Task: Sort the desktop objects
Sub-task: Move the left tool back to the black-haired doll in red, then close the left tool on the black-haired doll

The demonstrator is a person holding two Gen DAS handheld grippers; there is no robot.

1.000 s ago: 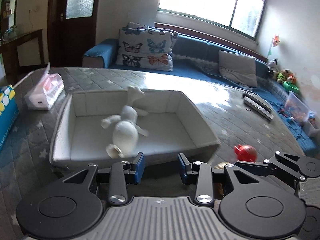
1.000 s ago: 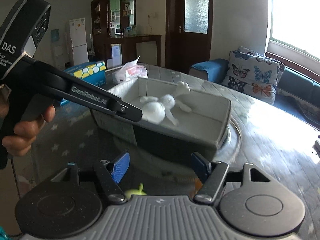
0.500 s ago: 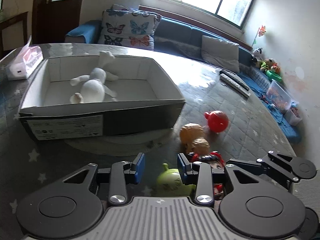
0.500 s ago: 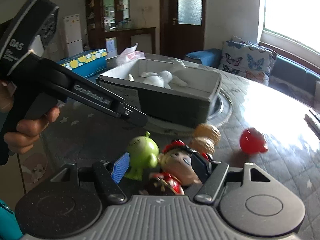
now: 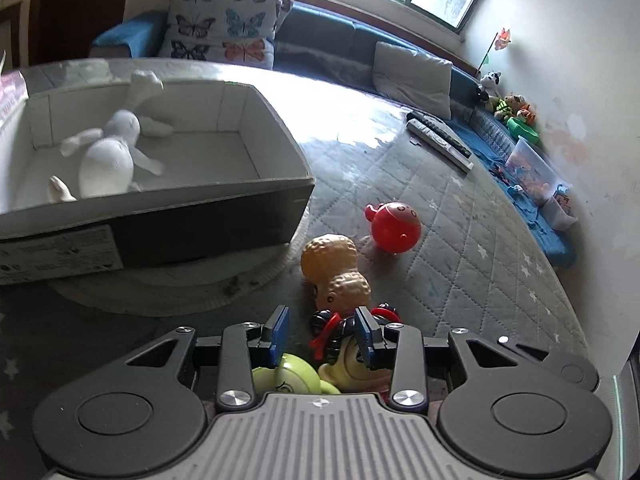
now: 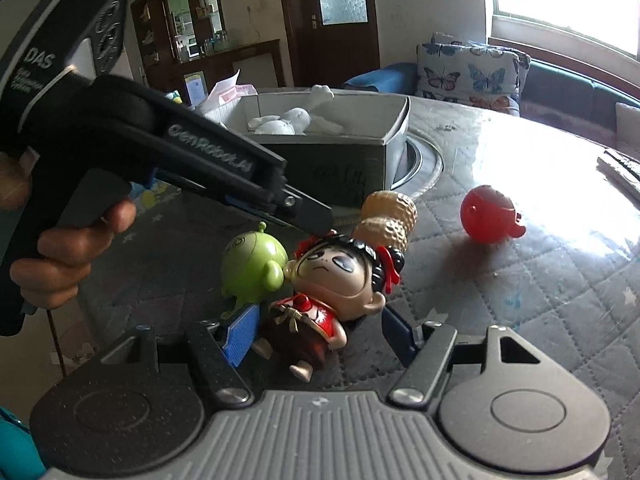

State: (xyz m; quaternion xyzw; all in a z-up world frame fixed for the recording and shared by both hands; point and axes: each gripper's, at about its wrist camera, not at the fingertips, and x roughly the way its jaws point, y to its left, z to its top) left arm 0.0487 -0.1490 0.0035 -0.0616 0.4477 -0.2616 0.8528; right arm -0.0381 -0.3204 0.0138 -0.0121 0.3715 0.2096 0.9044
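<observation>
A grey box (image 5: 168,224) (image 6: 344,156) holds a white plush rabbit (image 5: 108,160) (image 6: 288,118). On the quilted table in front of it lie a red round toy (image 5: 394,228) (image 6: 488,216), a peanut toy (image 5: 336,272) (image 6: 390,216), a black-haired doll in red (image 6: 336,280) (image 5: 352,344) and a green alien toy (image 6: 250,266) (image 5: 286,374). My left gripper (image 5: 322,336) (image 6: 310,216) is open, hovering just above the doll's head and the alien. My right gripper (image 6: 320,334) is open, its fingers on either side of the doll's body.
Two remote controls (image 5: 440,140) lie at the table's far right. A tissue pack (image 6: 230,90) and a blue carton stand behind the box. A sofa with butterfly cushions (image 5: 224,36) lies beyond the table. The box sits on a round turntable (image 5: 168,292).
Both grippers have pulled back from the box and dropped low over the toys. The left now hangs over the doll and alien; the right has closed in around the doll.
</observation>
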